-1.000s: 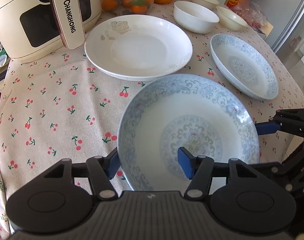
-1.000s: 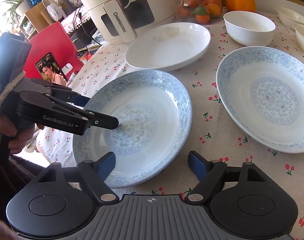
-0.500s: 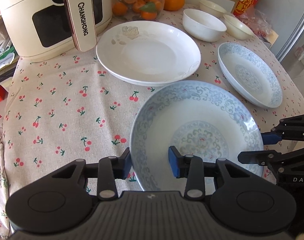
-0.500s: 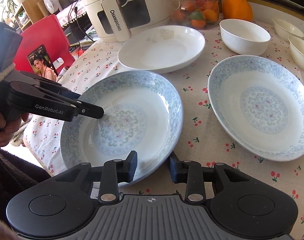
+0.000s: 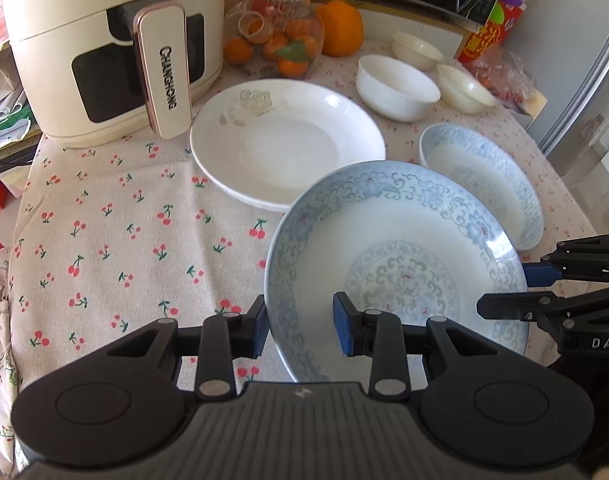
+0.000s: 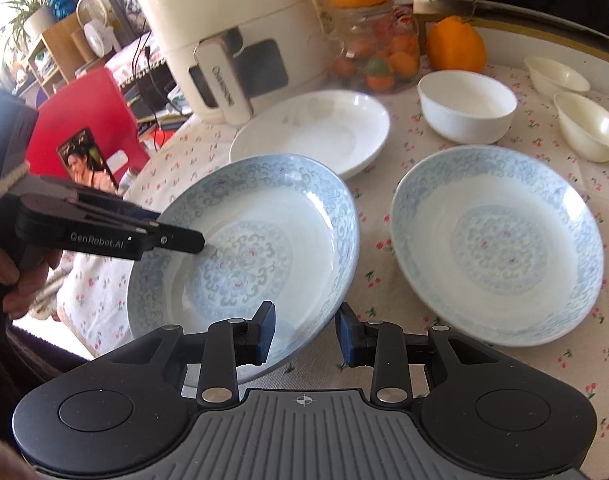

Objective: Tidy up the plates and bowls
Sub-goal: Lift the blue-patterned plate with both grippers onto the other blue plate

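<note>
**Lifted plate sits left of its twin**

Both grippers, left (image 5: 300, 330) and right (image 6: 304, 334), pinch opposite rims of the blue plate (image 6: 248, 248), tilted above the tablecloth (image 5: 116, 232). The matching plate (image 6: 496, 244) lies just to its right, nearer the right gripper.

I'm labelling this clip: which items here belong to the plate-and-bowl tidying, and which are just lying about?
Job:
held blue-patterned plate
second blue-patterned plate
white plate
white bowl
two cream bowls

Lying about:
air fryer
fruit jar
oranges

Black tool (image 5: 301, 328) bodies, blue pads (image 5: 341, 330), silver screws.
</note>
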Demonstrator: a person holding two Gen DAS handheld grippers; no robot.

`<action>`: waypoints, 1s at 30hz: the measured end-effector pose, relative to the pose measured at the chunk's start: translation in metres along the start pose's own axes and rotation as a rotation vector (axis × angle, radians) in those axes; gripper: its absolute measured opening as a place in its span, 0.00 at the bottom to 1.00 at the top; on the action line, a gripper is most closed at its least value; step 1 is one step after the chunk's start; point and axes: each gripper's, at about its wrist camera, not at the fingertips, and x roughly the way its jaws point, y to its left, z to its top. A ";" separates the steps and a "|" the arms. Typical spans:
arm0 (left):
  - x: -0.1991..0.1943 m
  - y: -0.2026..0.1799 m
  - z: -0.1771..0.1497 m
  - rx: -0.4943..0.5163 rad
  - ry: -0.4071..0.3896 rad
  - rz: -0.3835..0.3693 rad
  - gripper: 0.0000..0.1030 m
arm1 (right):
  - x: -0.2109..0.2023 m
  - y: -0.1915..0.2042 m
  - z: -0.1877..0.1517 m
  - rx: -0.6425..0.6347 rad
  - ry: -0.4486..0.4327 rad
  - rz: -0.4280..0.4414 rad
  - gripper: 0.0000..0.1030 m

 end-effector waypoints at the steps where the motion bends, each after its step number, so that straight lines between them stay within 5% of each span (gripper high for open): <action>1: -0.001 0.000 0.001 -0.006 -0.006 -0.008 0.29 | -0.002 -0.002 0.002 0.005 -0.007 0.000 0.31; 13: 0.006 -0.024 0.020 -0.032 -0.033 -0.087 0.27 | -0.027 -0.038 0.020 0.062 -0.065 -0.024 0.31; 30: 0.041 -0.089 0.054 0.055 -0.005 -0.142 0.26 | -0.049 -0.112 0.020 0.190 -0.078 -0.109 0.31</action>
